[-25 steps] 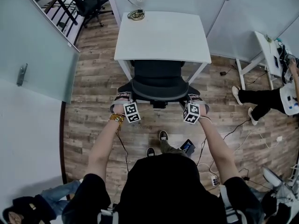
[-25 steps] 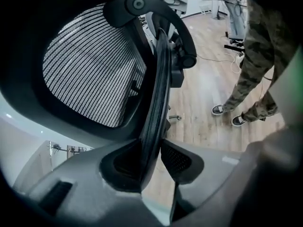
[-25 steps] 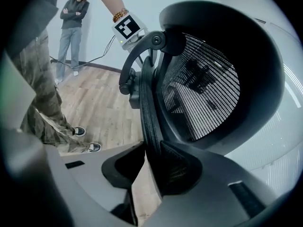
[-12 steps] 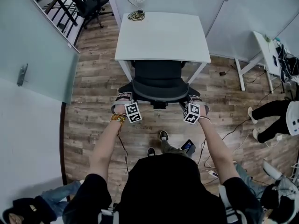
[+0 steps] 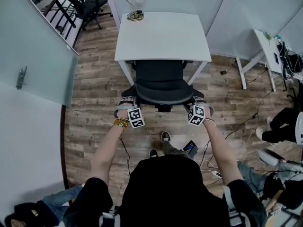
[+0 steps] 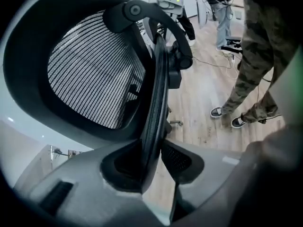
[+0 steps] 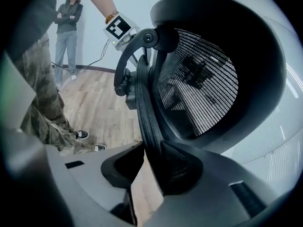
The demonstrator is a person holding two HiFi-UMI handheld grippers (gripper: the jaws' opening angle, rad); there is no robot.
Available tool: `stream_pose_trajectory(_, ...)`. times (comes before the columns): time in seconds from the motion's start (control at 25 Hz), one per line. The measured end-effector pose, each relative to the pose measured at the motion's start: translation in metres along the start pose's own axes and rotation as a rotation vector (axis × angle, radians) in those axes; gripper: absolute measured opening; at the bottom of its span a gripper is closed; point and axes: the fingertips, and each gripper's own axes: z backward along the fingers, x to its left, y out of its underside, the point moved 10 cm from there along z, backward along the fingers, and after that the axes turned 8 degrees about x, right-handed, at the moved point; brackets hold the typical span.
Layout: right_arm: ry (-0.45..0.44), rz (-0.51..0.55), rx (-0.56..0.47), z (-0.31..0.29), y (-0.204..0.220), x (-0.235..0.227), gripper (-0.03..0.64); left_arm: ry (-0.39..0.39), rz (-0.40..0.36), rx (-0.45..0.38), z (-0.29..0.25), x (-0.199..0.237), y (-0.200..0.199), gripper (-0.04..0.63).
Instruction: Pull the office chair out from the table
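Office chair: seat tucked under the near edge of the table, backrest turned toward the person.
Left hand-held gripper: pinching the dark rim of the backrest on the chair's left side.
Right hand-held gripper: jaws have just been opening slightly; the backrest rim on the right side stands between them, pads touching it.
Table: white, with a cable coil at its far-left corner.
Floor: wood planks; the person's shoes near the chair.

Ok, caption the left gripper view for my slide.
Left gripper clamped on the backrest rim of the office chair, wood floor beyond.
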Motion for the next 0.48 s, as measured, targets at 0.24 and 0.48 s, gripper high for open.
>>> stream_pose_trajectory(0.24, -0.002, -0.009, 0.009, 0.006, 0.007, 0.01, 0.103, 0.004, -0.006, -0.002, 0.007, -0.011, -0.006, 0.132)
stream_pose_trajectory(0.48, -0.003, -0.023, 0.018, 0.011, 0.007, 0.021, 0.104, 0.004, 0.002, 0.003, 0.014, -0.021, -0.006, 0.132)
